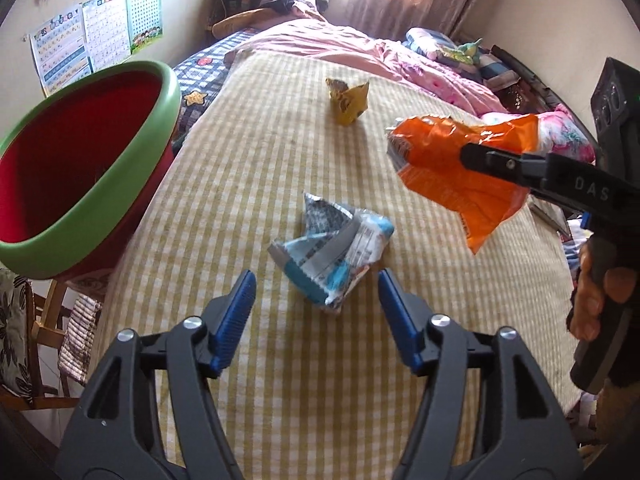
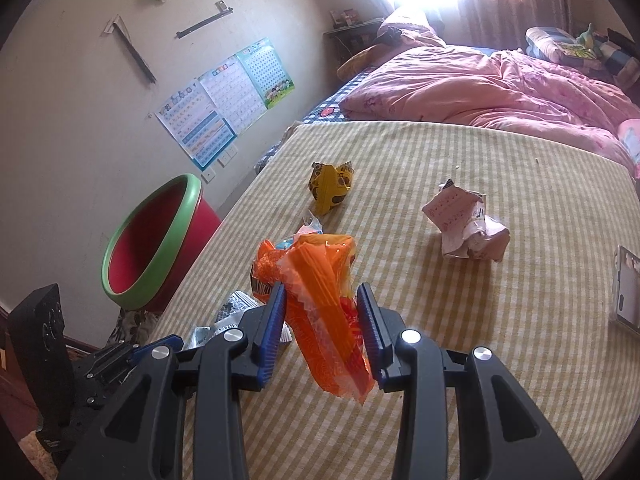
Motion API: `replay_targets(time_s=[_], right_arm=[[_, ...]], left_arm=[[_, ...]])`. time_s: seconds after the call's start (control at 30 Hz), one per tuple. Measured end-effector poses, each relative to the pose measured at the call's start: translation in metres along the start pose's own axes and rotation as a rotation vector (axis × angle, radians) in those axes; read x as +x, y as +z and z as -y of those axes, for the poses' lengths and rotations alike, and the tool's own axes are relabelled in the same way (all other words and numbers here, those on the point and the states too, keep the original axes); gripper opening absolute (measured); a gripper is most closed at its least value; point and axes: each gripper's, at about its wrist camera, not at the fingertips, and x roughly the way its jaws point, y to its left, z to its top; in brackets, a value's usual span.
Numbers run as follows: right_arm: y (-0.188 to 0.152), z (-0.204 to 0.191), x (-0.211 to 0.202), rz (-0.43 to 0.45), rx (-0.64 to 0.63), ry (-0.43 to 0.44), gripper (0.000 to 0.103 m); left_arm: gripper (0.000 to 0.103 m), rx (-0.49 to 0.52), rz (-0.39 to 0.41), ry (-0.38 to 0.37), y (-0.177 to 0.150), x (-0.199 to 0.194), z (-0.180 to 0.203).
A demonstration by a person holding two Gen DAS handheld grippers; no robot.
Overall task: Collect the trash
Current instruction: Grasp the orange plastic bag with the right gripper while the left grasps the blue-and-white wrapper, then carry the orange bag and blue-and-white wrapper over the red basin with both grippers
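Note:
My right gripper [image 2: 322,304] is shut on an orange snack wrapper [image 2: 320,300] and holds it above the bed; it also shows in the left wrist view [image 1: 448,164]. My left gripper [image 1: 316,292] is open and empty, its jaws on either side of a crumpled blue and silver wrapper [image 1: 332,256] lying on the yellow checked bedsheet [image 1: 280,160]. A yellow wrapper [image 1: 347,99] [image 2: 332,188] lies farther back. A crumpled pink and white wrapper [image 2: 466,224] lies to the right. A red bin with a green rim [image 1: 132,152] [image 2: 160,248] stands beside the bed on the left.
A pink quilt [image 2: 500,88] and pillows fill the far end of the bed. Posters [image 2: 224,108] hang on the left wall. A clear case [image 2: 628,292] lies at the bed's right edge. A wooden chair [image 1: 44,320] stands under the bin.

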Motion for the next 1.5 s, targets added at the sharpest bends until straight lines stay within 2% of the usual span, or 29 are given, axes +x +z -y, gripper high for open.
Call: replay_targets(time_s=[0.17, 0.37, 0.4, 0.43, 0.53, 0.6, 0.63, 0.67, 0.9, 1.2, 1.5], right_arm=[[0.001, 0.002, -0.002, 0.007, 0.003, -0.008, 0.036], [-0.001, 0.005, -0.008, 0.015, 0.021, -0.015, 0.036], [-0.001, 0.006, -0.008, 0.016, 0.024, -0.015, 0.036], [-0.001, 0.006, -0.009, 0.016, 0.025, -0.015, 0.036], [-0.001, 0.005, -0.009, 0.018, 0.030, -0.014, 0.036], [-0.001, 0.005, -0.009, 0.018, 0.031, -0.010, 0.036], [-0.001, 0.004, -0.009, 0.020, 0.030, -0.007, 0.036], [0.000, 0.002, -0.010, 0.022, 0.027, -0.004, 0.036], [0.004, -0.007, -0.013, 0.044, 0.027, 0.016, 0.036], [0.013, -0.018, -0.024, 0.091, 0.027, 0.030, 0.036], [0.016, -0.030, -0.020, 0.091, 0.020, 0.040, 0.036]], left_arm=[[0.069, 0.033, 0.027, -0.044, 0.014, 0.004, 0.006], [0.069, -0.003, -0.052, -0.105, 0.016, 0.030, 0.007], [0.067, -0.007, -0.062, -0.104, 0.014, 0.033, 0.007], [0.059, -0.006, -0.075, -0.094, 0.013, 0.037, 0.007], [0.047, -0.004, -0.070, -0.089, 0.013, 0.035, 0.007], [0.045, -0.011, -0.055, -0.081, 0.013, 0.031, 0.005], [0.039, -0.016, -0.047, -0.077, 0.014, 0.029, 0.004], [0.038, -0.022, -0.039, -0.074, 0.014, 0.026, 0.002], [0.037, -0.042, 0.014, -0.044, 0.014, 0.005, -0.006], [0.037, -0.096, 0.010, -0.017, 0.008, 0.002, -0.027], [0.037, -0.129, 0.027, -0.017, 0.006, -0.006, -0.042]])
